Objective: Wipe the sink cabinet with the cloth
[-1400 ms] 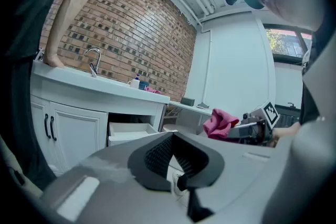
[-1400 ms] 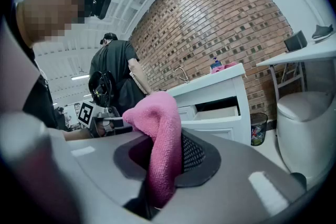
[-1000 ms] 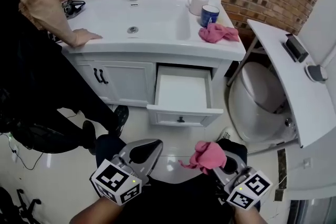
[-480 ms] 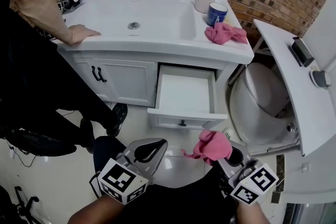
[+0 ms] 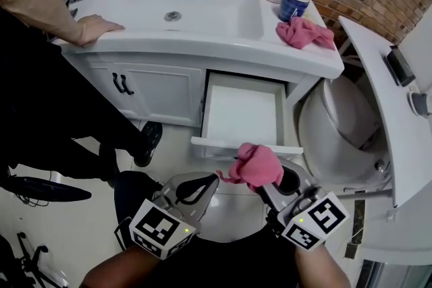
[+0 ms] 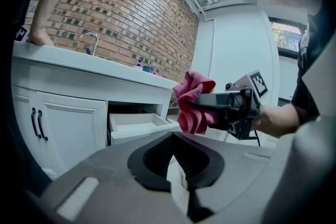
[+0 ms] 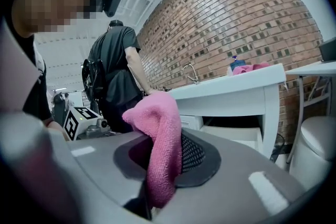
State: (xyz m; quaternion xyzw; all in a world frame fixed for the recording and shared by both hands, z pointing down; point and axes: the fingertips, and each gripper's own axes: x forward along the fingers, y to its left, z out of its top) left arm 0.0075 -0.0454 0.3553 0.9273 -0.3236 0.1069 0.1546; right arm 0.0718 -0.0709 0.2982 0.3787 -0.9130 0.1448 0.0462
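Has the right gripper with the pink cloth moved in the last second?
Yes: the right gripper has carried the pink cloth up toward the open drawer.

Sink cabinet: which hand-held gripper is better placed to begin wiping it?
Right. The right hand-held gripper is shut on the pink cloth, in front of the open drawer. The left hand-held gripper is shut and holds nothing.

- The open drawer (image 5: 243, 111) juts toward the near side from the sink cabinet (image 5: 202, 52), blocking its right front
- A person's legs (image 5: 81, 118) and hand (image 5: 94, 29) crowd the left end
- The 2 cabinet doors (image 5: 165, 92) between them stand reachable
- A mug (image 5: 293, 5) and a spare cloth (image 5: 307, 32) fill the far right countertop
- The toilet (image 5: 344, 125) hems in the drawer's right
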